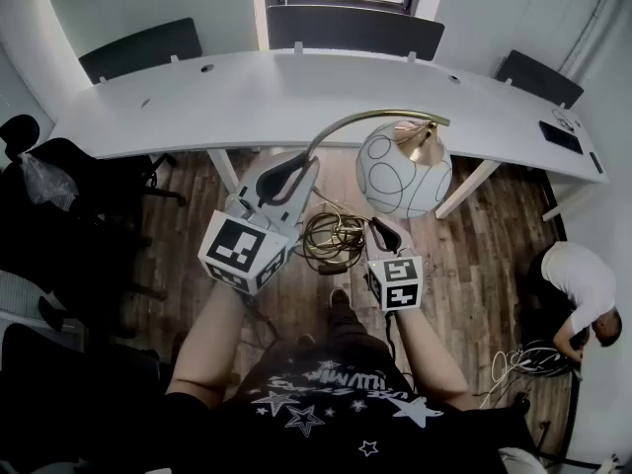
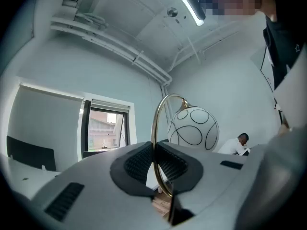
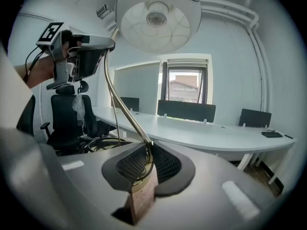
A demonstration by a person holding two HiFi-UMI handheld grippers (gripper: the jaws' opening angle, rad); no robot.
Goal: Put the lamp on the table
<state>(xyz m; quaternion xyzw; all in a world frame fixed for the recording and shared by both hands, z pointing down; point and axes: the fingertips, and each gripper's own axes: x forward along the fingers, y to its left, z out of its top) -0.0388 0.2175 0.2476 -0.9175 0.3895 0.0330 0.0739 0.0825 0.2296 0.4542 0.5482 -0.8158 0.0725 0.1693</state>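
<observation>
Head view showed the lamp (image 1: 405,171) clenched in both sets of fingers — left gripper (image 1: 284,179) high on its curved stem, right gripper (image 1: 380,231) near its base — with the tabletop (image 1: 247,97) straight ahead.

1 lamp (image 1: 405,171), 1 globe shade. 2 grippers: left gripper (image 1: 284,178), right gripper (image 1: 380,231). 1 long white table (image 1: 247,97). 3 dark panels (image 1: 355,30) along table's far edge. 1 cable coil (image 1: 331,240) on floor. 1 crouching person (image 1: 578,284). 1 window (image 3: 184,86). 1 dark flat item (image 1: 560,136) at table's right end.
</observation>
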